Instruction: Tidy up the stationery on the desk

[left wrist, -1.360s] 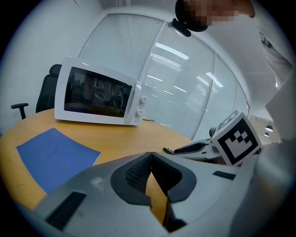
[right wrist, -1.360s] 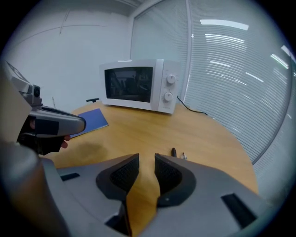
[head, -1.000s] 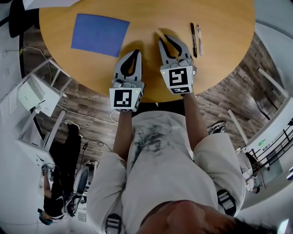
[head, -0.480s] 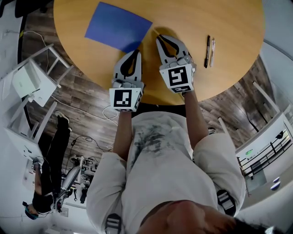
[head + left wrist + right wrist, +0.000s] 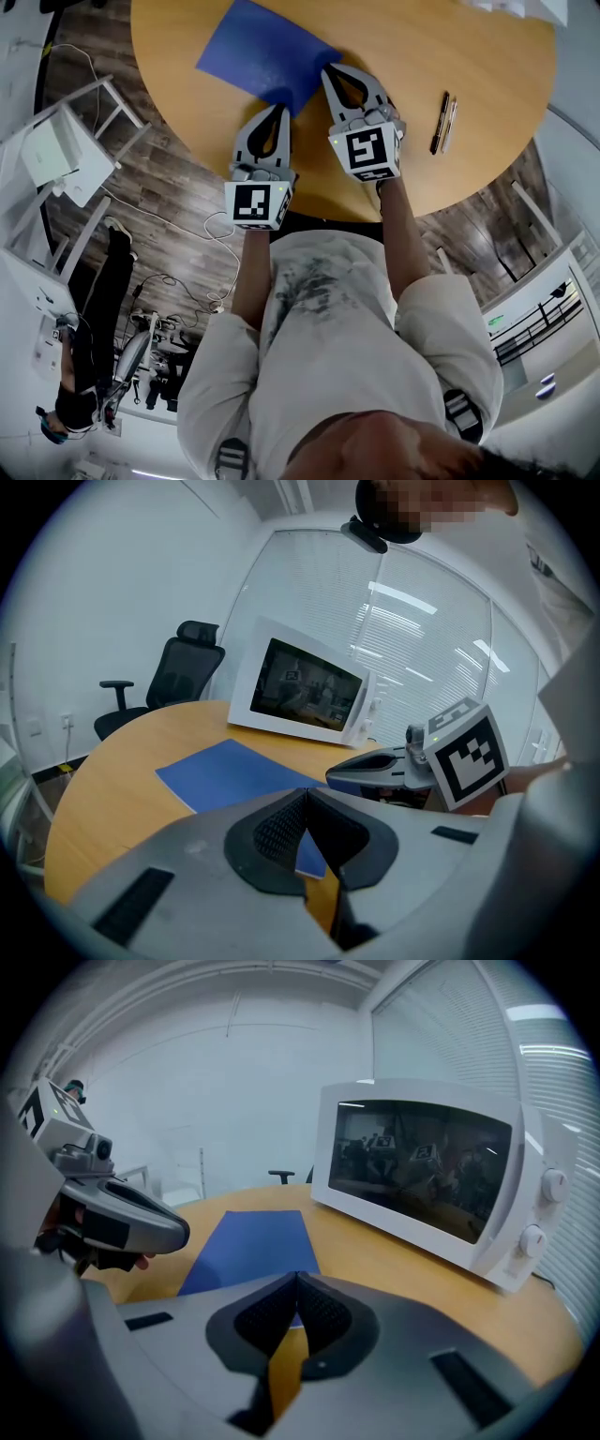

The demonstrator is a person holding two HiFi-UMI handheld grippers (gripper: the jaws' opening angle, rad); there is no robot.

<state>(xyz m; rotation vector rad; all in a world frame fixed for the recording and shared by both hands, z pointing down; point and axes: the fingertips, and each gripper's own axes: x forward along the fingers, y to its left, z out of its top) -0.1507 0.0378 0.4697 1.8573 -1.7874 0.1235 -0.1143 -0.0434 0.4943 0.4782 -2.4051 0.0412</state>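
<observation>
Holding both claws over the near part of the round wooden table [image 5: 422, 56], side by side in the centre of the head view.

Left claw [image 5: 279, 109]: pads pressed together, nothing between them. Its tip points at the lower corner of the blue notebook [image 5: 267, 52]. I cannot tell whether it touches that corner.

Right claw [image 5: 330, 71]: jaws have just been closing and now meet, with nothing caught between them. Its tip lies at the notebook's right edge, higher in the frame than the left claw's tip. Contact with the cover is not clear to me from any view.

Blue notebook: flat on the table, upper centre of the head view, set at an angle to the table edge. In the right gripper view it runs away from the claw toward the middle of the frame.

Black pen [image 5: 438, 122] and silver pen [image 5: 450, 125]: lying parallel and just beside each other on the table, right of the right claw and apart from it.

White microwave [image 5: 427, 1171]: standing on the table, filling the right half of the right gripper view, door facing me.

Black office chair [image 5: 178, 672]: beyond the table's far rim, left of centre in the left gripper view.
</observation>
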